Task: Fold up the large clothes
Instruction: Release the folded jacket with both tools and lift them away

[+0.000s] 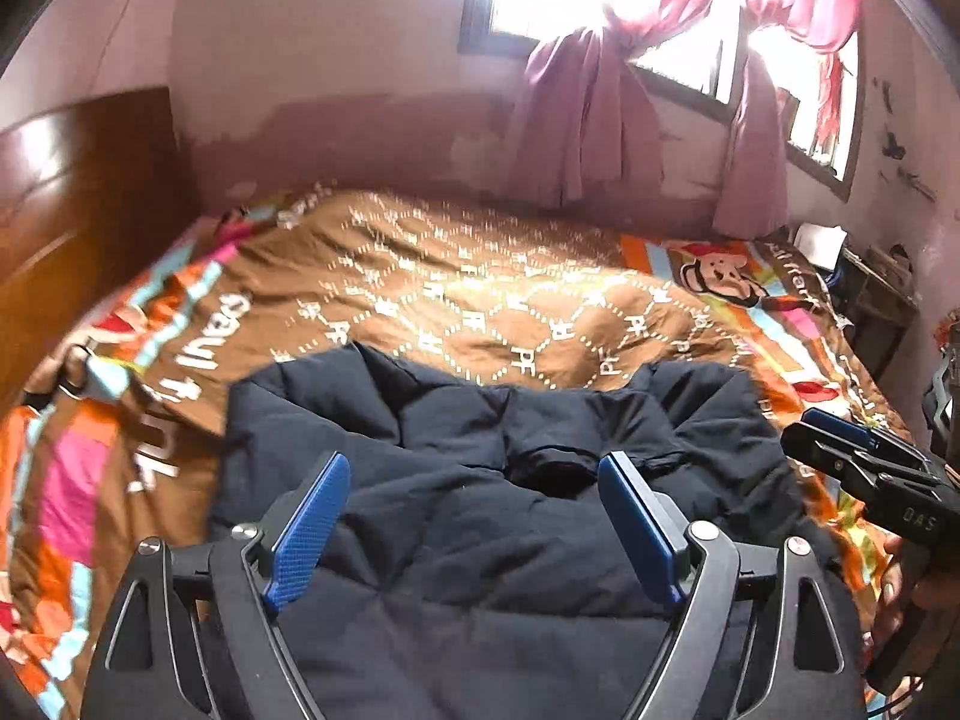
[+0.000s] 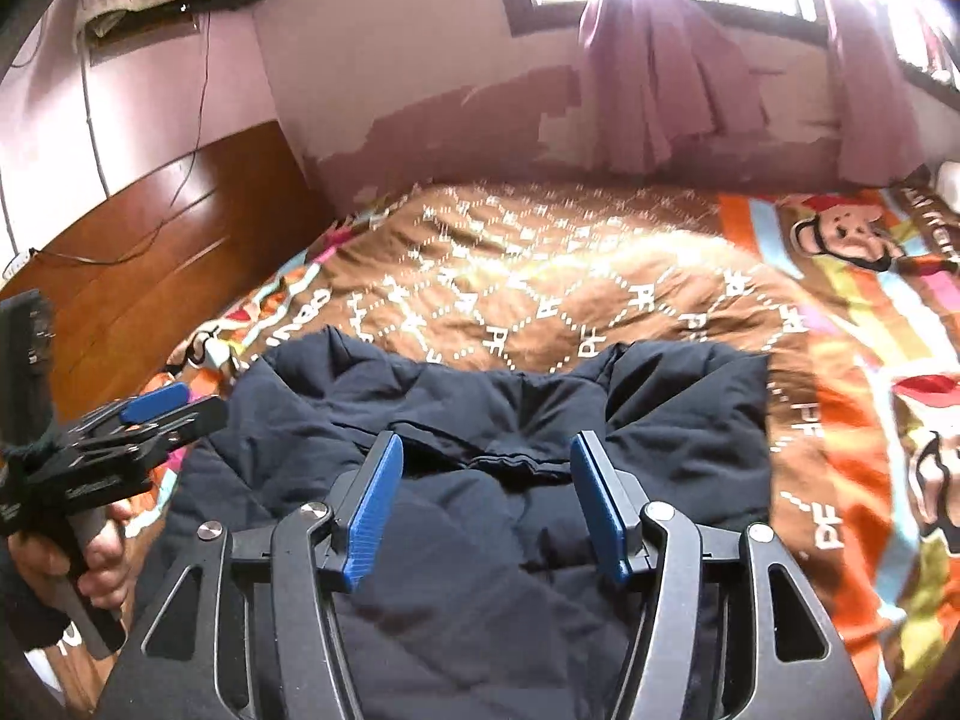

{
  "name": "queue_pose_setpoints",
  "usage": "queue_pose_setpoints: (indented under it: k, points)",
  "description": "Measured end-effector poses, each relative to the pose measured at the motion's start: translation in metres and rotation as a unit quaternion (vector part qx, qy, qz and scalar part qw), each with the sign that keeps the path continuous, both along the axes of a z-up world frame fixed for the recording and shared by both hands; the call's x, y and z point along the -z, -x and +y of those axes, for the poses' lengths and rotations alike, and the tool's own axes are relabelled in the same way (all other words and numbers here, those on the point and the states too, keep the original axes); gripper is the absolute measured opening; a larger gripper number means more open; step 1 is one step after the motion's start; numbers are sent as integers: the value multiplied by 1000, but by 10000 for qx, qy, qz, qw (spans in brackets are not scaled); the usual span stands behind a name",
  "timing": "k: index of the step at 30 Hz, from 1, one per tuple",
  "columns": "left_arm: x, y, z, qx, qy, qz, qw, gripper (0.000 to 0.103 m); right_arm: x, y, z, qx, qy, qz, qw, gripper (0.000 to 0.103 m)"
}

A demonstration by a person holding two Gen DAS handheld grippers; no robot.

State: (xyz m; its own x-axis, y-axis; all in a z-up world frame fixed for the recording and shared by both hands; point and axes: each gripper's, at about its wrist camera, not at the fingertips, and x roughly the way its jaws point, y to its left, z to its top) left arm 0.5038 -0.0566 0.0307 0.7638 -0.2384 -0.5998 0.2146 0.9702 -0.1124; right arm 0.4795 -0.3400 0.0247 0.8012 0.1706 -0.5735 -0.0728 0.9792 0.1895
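Observation:
A dark navy padded jacket (image 1: 480, 468) lies bunched on the bed's near side, also in the right wrist view (image 2: 510, 420). My left gripper (image 1: 474, 468) is open and empty, held above the jacket with its blue pads wide apart. My right gripper (image 2: 486, 450) is open and empty above the jacket too. In the left wrist view the right gripper (image 1: 840, 444) shows at the right edge, beside the jacket. In the right wrist view the left gripper (image 2: 162, 405) shows at the left edge in a hand, over the jacket's left side.
The bed is covered by a brown patterned quilt (image 1: 480, 276) with orange cartoon borders. A wooden headboard (image 1: 72, 192) stands at the left. Pink curtains (image 1: 588, 114) hang at a bright window behind the bed. A small cluttered stand (image 1: 864, 282) sits at the far right.

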Motion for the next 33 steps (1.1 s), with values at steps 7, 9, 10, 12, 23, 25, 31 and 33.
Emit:
queue_pose_setpoints:
  k: [7,9,10,12,23,25,31,33]
  points:
    - [-57,61,17,-195,233,-564,9979,100,-49,62,9,74,110,-474,9988,75]
    - [-74,81,18,-212,226,-786,9964,101,-66,81,13,54,176,-600,9980,77]
    - [-81,89,17,-222,212,-850,9959,101,-72,88,14,48,180,-648,9977,80]
    - [-94,105,18,-221,215,-992,9946,102,-86,106,16,59,198,-758,9969,86]
    - [-146,189,18,-76,286,-1561,9873,103,-140,194,24,261,498,-1243,9907,102]
    - [-150,202,21,-49,408,-1530,9874,103,-147,212,25,318,554,-1280,9897,102]
    - [-155,242,32,-133,513,-1658,9847,103,-159,256,42,665,1270,-1235,9819,101]
    - [-155,256,34,-143,486,-1697,9842,103,-163,272,49,694,1465,-1286,9783,101]
